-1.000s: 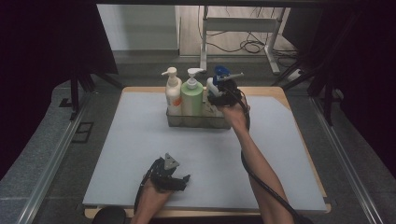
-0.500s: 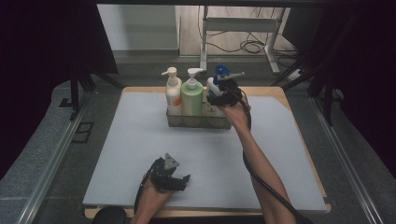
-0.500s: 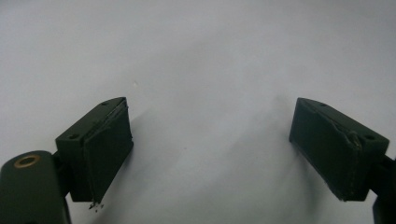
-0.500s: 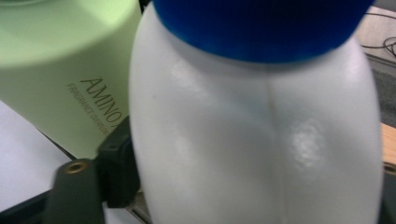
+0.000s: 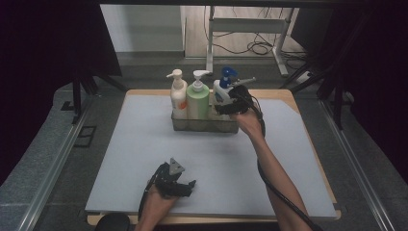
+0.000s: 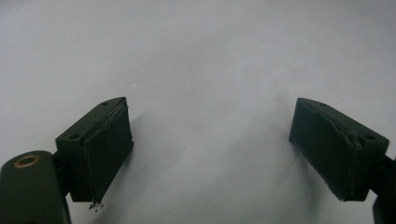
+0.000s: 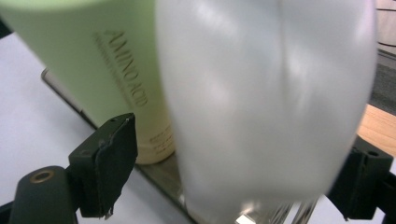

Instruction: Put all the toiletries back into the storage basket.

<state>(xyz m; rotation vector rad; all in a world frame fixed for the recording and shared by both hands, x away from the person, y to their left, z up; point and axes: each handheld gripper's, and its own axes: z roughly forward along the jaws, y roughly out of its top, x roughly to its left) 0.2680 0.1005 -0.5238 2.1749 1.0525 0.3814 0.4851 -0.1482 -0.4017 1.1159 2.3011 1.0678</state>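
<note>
Right, your right gripper (image 5: pixel 226 103) is up at the far side of the table (image 5: pixel 120 163), at the white spray bottle (image 5: pixel 221 91) with the blue trigger head. That bottle stands upright at the right end of the clear caddy (image 5: pixel 204 126), just beside the green pump bottle (image 5: pixel 197 98); the cream pump bottle (image 5: pixel 178 96) sits at the left end.

In the right gripper view the jaws stand wide, one on each side of the spray bottle (image 7: pixel 261 102), and the left pad clearly isn't on it. No pinch yet, so call it spread around the body. The bottle is blurred there, so contact on the far side can't be told.

Your left gripper (image 5: pixel 175 180) rests low near the front edge of the table. Its jaws are spread with nothing between them, just bare table (image 6: pixel 201 60) in the left gripper view.

Handling, as a judgement: smooth plastic, probably slippery, and the wall may give a bit under a hard squeeze. Weight depends on the fill, which can't be read from here. Take it across the body at mid height, below the blue trigger head, not on the trigger or nozzle, which would tip or squirt. Keep clear of the green pump bottle (image 7: pixel 93 51), it's very close. Lift straight up so the base clears the caddy wall without dragging it.
</note>
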